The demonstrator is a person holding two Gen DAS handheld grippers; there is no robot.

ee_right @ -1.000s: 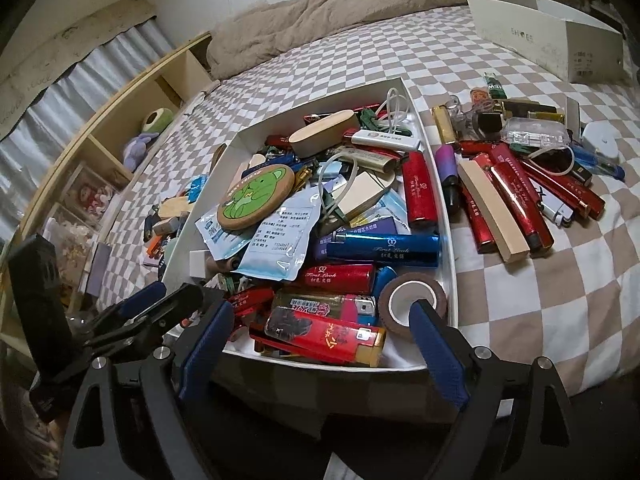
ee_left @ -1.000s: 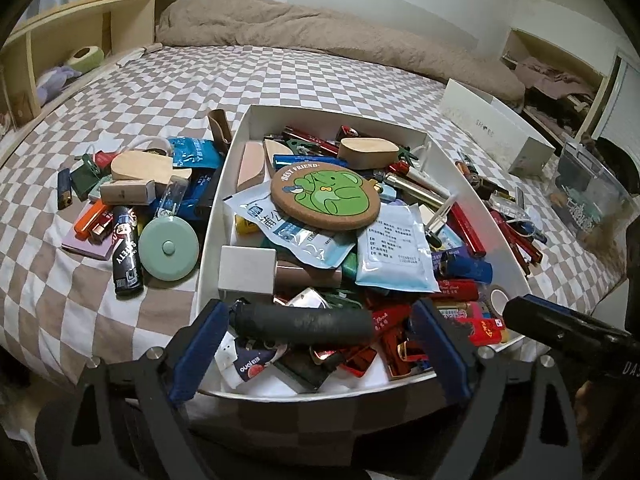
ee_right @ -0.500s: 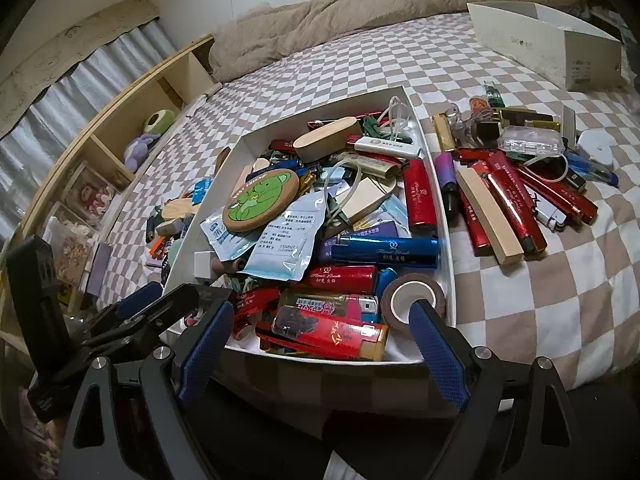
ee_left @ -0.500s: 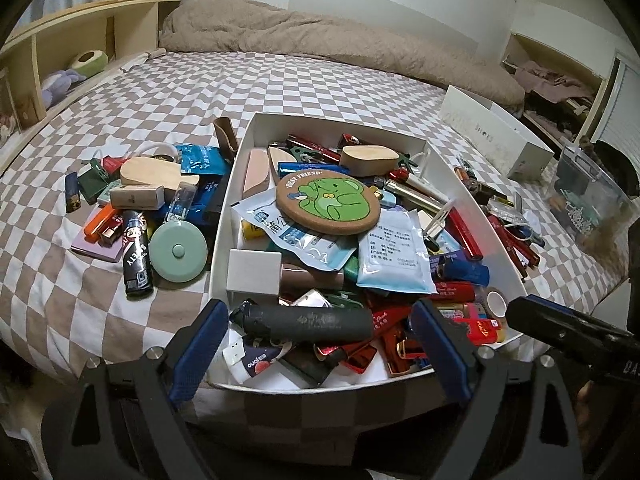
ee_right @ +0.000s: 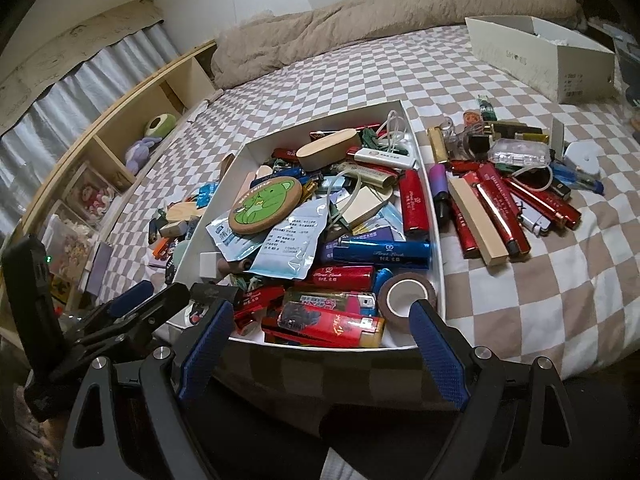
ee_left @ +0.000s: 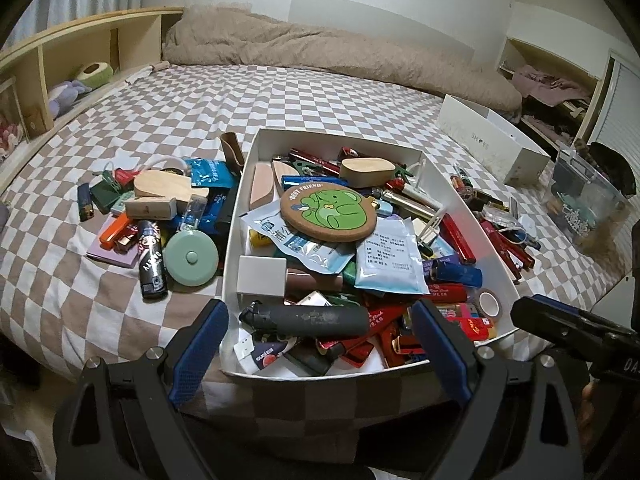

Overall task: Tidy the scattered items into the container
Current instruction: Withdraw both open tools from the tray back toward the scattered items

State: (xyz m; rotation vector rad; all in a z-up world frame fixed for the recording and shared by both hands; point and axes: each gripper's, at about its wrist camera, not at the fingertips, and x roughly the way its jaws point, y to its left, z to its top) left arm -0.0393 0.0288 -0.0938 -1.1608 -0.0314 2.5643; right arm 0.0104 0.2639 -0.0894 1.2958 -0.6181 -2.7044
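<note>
Left wrist view: the left gripper hangs with jaws spread at the bottom of the frame, pinching nothing, before the near rim of the white box at centre, heaped with lighters and packets. Loose items lie at centre left on the checked bed. Right gripper is likewise spread and empty; red lighters lie at right.
</note>
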